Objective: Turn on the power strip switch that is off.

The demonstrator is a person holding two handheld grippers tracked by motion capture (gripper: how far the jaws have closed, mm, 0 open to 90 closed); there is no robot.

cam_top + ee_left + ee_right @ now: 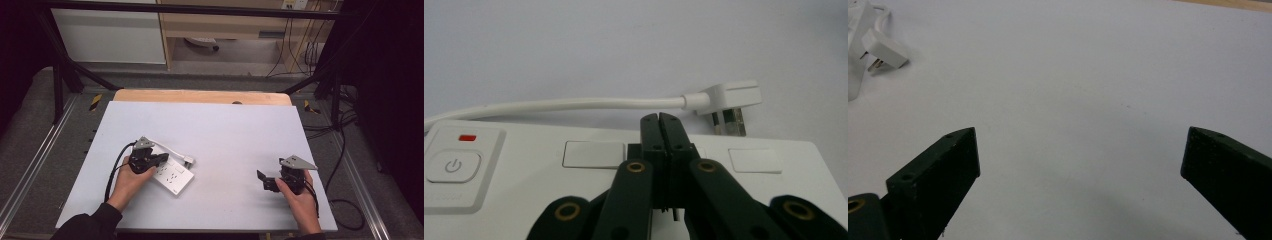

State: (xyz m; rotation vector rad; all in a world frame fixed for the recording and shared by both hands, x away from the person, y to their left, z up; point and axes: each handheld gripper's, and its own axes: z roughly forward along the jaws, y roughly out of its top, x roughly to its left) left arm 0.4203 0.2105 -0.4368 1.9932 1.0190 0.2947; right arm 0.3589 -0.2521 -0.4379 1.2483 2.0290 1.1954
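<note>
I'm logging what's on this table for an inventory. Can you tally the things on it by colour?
White: 2, the power strip and the plug on its cable
Black: 2, the left gripper, jaws shut above the strip, and the right gripper, jaws wide open over the bare table
Total: 4

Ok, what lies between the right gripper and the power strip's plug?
Nothing: bare white table top runs from the right gripper to the plug, with the power strip beyond it. The high view and the right gripper view both show this.
</note>
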